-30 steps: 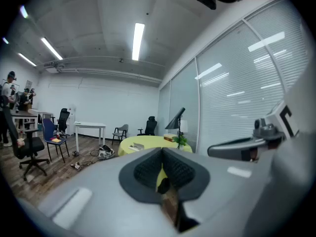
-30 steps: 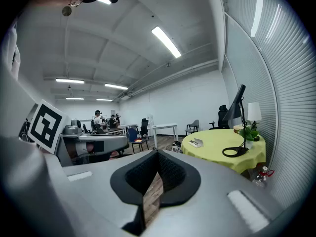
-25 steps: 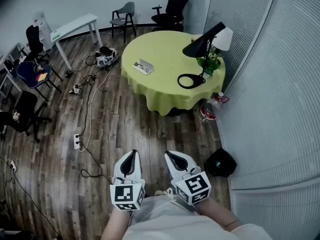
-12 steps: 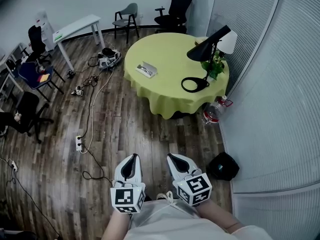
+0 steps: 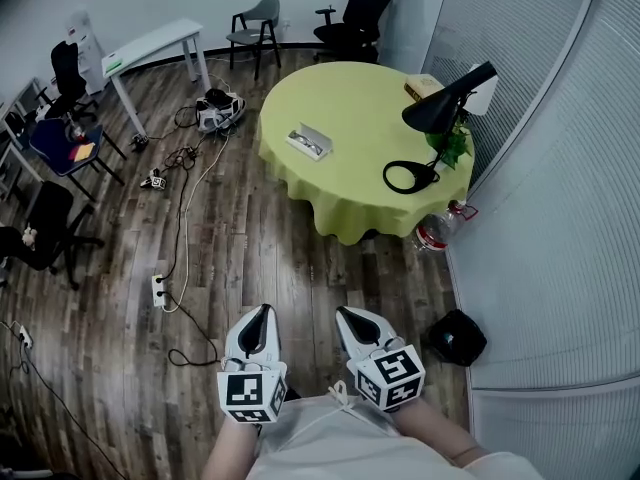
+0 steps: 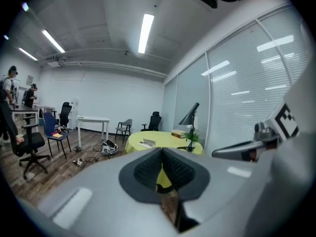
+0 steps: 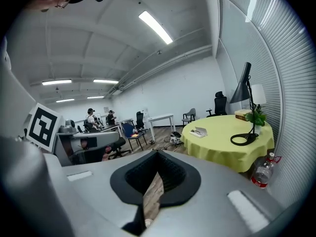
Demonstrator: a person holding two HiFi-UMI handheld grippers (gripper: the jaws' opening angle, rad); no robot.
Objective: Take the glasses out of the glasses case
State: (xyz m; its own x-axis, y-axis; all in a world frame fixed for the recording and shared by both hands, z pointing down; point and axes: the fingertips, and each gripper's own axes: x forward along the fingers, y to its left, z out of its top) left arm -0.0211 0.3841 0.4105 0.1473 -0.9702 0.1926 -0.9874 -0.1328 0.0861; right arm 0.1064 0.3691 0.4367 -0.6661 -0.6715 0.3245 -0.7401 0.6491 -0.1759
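The glasses case [image 5: 310, 143] lies open on the round yellow table [image 5: 360, 183], far ahead of me; something thin like glasses lies in it. It also shows small in the left gripper view as the case [image 6: 147, 143] and in the right gripper view as the case [image 7: 199, 131]. My left gripper [image 5: 262, 313] and right gripper [image 5: 345, 313] are held close to my body over the wood floor, side by side, well short of the table. Both are shut with nothing held, as the left gripper [image 6: 162, 149] and right gripper [image 7: 157, 152] views show.
A black desk lamp [image 5: 412, 175], a plant [image 5: 455, 148] and a book [image 5: 424, 87] stand on the table's right side. A water bottle [image 5: 437, 230] and a black bag [image 5: 458, 338] sit on the floor by the blinds. Cables and a power strip [image 5: 158, 288] lie to the left.
The table has slid slightly rightwards and downwards in the head view and looks a little nearer. Both grippers stay shut in the same place by my body.
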